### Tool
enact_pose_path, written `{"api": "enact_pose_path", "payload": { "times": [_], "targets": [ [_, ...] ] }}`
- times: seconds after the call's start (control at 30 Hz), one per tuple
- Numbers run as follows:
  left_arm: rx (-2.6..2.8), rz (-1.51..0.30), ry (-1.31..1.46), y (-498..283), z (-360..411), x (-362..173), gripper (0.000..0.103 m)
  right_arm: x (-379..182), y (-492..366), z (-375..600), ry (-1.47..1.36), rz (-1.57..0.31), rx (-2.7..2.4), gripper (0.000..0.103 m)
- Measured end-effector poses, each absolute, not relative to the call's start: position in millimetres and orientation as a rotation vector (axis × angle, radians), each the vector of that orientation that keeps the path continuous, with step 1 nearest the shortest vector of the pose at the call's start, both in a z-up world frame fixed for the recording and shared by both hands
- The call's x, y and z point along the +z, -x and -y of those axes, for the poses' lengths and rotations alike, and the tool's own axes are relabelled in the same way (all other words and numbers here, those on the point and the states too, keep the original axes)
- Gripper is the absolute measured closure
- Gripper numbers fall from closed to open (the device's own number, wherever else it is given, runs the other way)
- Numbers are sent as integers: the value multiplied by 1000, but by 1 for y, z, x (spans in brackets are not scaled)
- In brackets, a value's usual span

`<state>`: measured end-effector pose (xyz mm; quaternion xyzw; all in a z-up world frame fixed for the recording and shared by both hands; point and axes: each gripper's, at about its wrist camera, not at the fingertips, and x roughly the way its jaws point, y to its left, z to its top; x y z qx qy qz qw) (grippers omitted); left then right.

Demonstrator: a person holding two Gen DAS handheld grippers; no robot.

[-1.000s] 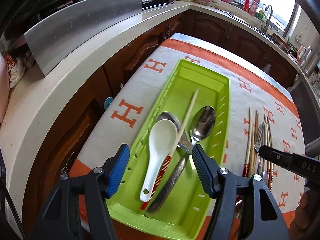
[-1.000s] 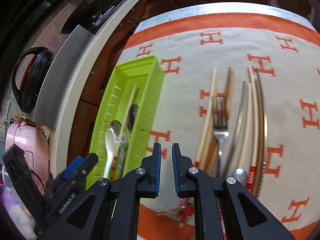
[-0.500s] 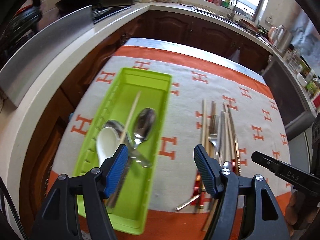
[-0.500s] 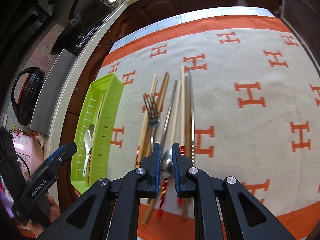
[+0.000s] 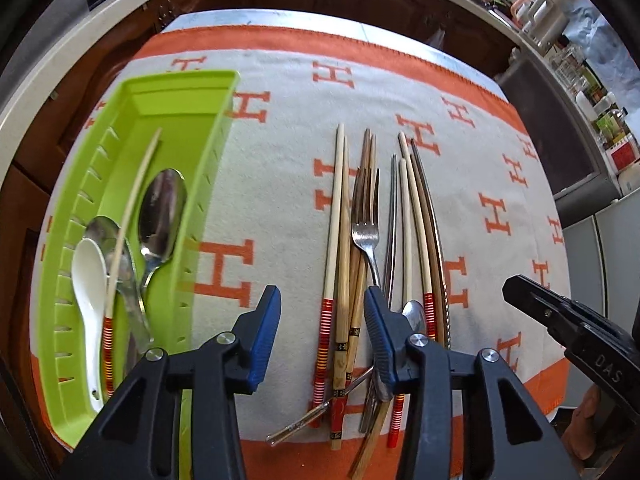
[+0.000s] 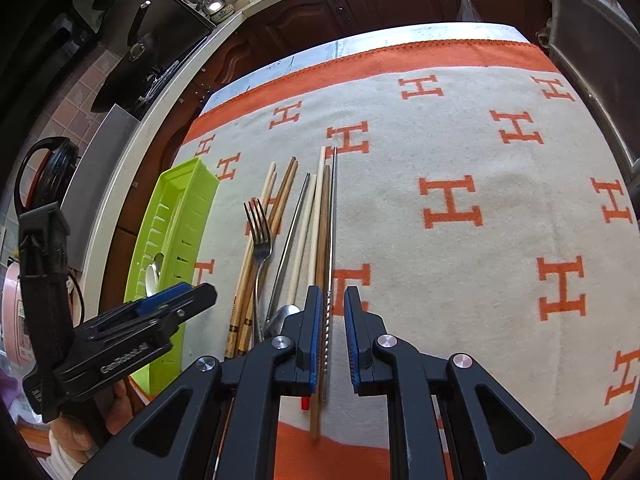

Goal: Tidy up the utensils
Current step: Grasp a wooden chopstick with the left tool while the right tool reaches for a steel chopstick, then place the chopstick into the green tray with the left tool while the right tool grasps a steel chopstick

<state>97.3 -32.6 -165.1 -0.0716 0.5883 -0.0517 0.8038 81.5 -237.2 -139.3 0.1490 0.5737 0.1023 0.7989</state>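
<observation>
Where the cloth ends at the left, a lime-green slotted plastic tray [image 5: 224, 120] lies close to the table edge, with a pale counter and dark wood cabinets beyond the gap. Its long axis runs away from the cameras.

Tray contents, handles toward the near end: one white ceramic soup spoon [image 5: 89, 280]; two steel spoons [image 5: 162, 208]; one pale chopstick with a red-banded end [image 5: 132, 208], laid at a slight slant.

Cream blanket with orange H marks and an orange border [image 5: 280, 184]: a bare strip separates the tray from the loose pile.

Left gripper [image 5: 322, 336]: black, blue pads, pointing steeply down over the near ends of the pile. Its jaws have just been closing and stand partly spread. The red-banded and bamboo handles lie below the gap, and the pads press on none of them.

Loose pile, on the cloth right of the tray, all roughly parallel to it with tips pointing away:
- pale and brown wooden chopsticks [image 5: 334, 220]
- one steel fork [image 5: 365, 228], tines far
- a thin steel chopstick pair [image 5: 393, 208]
- a small steel spoon [image 5: 414, 312], largely hidden by the left gripper

Right gripper [image 6: 333, 320]: over the pile's right edge. Its jaws are drawn almost together and pinch nothing. A ridged steel chopstick [image 6: 333, 216] shows through the slim gap.

Right of the pile the blanket lies open as far as its orange hem and the table's right edge.
</observation>
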Motion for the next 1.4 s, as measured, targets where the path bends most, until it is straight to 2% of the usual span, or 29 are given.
{"api": "enact_pose_path", "payload": {
  "times": [0.23,0.3,0.33,0.4,0.43,1.07,1.4],
  "targets": [
    [-105,-1313,116,-102,44,-186,61,-153,-82,242,-334,-1254,224,92],
    [-102,-1313,122,-104,43,-190,65,-155,-83,242,-332,-1257,227,92],
    [-109,-1306,135,-104,43,-190,78,-156,-83,242,-331,-1258,232,92],
    [-123,-1299,150,-106,43,-189,95,-158,-84,240,-331,-1261,237,92],
    [-120,-1291,157,-107,42,-188,97,-159,-85,240,-330,-1263,239,92],
    [-110,-1230,210,-97,22,-172,98,-184,-108,216,-253,-1312,265,92],
    [-131,-1171,210,-87,15,-139,98,-190,-111,196,-138,-1311,245,92]
  ]
}}
